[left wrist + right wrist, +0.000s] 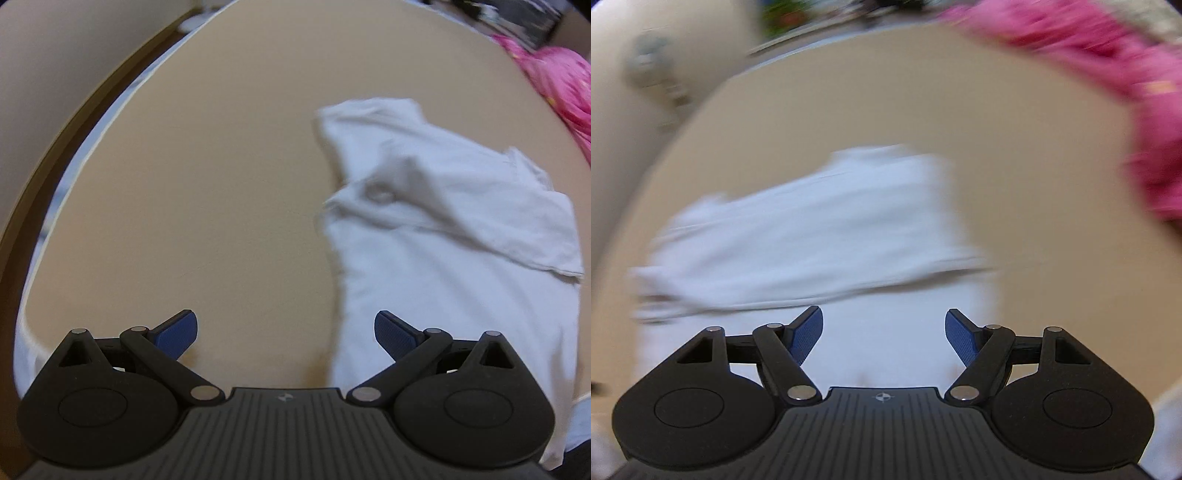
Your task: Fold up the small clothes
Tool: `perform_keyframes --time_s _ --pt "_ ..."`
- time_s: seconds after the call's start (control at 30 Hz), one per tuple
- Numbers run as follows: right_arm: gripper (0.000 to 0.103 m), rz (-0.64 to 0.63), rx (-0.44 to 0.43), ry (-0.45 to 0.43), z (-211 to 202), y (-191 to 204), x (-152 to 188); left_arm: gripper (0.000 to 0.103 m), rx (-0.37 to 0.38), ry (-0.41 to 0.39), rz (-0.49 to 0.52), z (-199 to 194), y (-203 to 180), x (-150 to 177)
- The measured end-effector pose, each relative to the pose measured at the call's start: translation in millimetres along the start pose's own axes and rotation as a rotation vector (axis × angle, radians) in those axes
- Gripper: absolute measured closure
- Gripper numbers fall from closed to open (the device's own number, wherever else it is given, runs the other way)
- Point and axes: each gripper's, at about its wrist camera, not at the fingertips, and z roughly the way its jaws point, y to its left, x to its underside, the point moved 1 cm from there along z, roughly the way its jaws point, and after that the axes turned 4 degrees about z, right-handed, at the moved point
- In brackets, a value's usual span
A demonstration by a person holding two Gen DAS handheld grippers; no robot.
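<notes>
A small white garment (443, 229) lies partly folded on a tan table (207, 177), with one side turned over onto its body. My left gripper (286, 328) is open and empty, above the table just left of the garment's near edge. In the right wrist view the same white garment (820, 236) shows blurred by motion. My right gripper (884, 330) is open and empty, right over the garment's near part.
A pink cloth (554, 77) lies at the table's far right, also in the right wrist view (1137, 92). The table's left edge (74, 177) curves along a dark frame. Blurred clutter sits beyond the far edge.
</notes>
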Motion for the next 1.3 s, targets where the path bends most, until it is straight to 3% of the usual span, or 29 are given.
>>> perform_keyframes --time_s 0.1,0.27,0.37,0.5,0.57,0.63,0.67,0.7,0.73,0.8,0.9,0.97,1.03,1.07,1.13,1.17,1.2,1.23,1.3 --pt "0.028 0.101 -0.035 0.013 -0.1 -37.6 5.0 0.001 0.073 -0.035 -0.008 0.6 -22.6 -29.7" --pt "0.029 0.211 -0.155 -0.022 13.3 -40.9 10.0 0.001 0.181 -0.038 -0.14 15.7 -38.3 -81.6" --pt "0.031 0.241 -0.157 -0.032 31.3 -35.9 6.2 0.001 0.224 0.007 -0.184 36.8 -47.9 -105.2" --pt "0.032 0.29 -0.121 -0.005 62.4 -33.7 -3.8 0.001 0.204 0.102 -0.235 81.7 -58.9 -123.9" --pt "0.032 0.353 -0.157 0.017 77.9 -38.2 -10.4 0.002 0.154 0.153 -0.249 104.4 -65.2 -132.1" --pt "0.032 0.482 -0.235 0.063 96.1 -47.2 -15.7 0.04 0.069 0.157 -0.248 115.2 -69.7 -135.4" --pt "0.032 0.567 -0.289 0.082 104.1 -52.8 -16.7 0.084 0.05 0.156 -0.243 117.1 -69.7 -136.5" --pt "0.036 0.641 -0.334 0.094 110.5 -57.6 -17.3 0.092 0.07 0.148 -0.25 114.7 -70.2 -138.1" --pt "0.042 0.705 -0.361 0.097 115.9 -61.6 -17.6 0.092 0.104 0.108 -0.262 106.4 -69.3 -138.5" --pt "0.099 0.737 -0.399 0.099 123.8 -64.2 -20.4 0.093 0.144 0.008 -0.242 82.4 -68.1 -138.8" --pt "0.098 0.705 -0.375 0.032 118.4 -64.9 -24.1 0.093 0.223 -0.116 -0.202 43.9 -60.8 -136.2" --pt "0.098 0.711 -0.416 -0.031 107.9 -67.9 -20.4 0.088 0.244 -0.177 -0.181 29.3 -53.8 -126.8" --pt "0.098 0.666 -0.418 -0.041 107.3 -65.2 -12.2 0.075 0.132 -0.142 -0.131 47.0 -49.7 -113.2" --pt "0.098 0.639 -0.395 -0.021 111.7 -62.7 -7.1 0.069 0.06 -0.083 -0.11 65.6 -47.7 -105.6" --pt "0.098 0.638 -0.352 0.025 124.4 -62.5 3.9 0.068 -0.035 0.04 -0.104 99.5 -39.8 -91.6" --pt "0.098 0.661 -0.368 0.016 126.0 -65.2 8.4 0.052 -0.035 0.059 -0.127 105.7 -32.5 -84.1" --pt "0.098 0.675 -0.378 0.01 125.5 -66.9 10.0 0.033 -0.042 0.046 -0.165 103.1 -25.3 -78.8" --pt "0.098 0.679 -0.382 0.007 124.4 -68.0 10.4 0.026 -0.065 0.025 -0.189 96.7 -20.8 -76.6" --pt "0.097 0.664 -0.389 0.005 123.5 -68.9 11.1 0.022 -0.099 -0.022 -0.182 79.1 -19.6 -80.1"
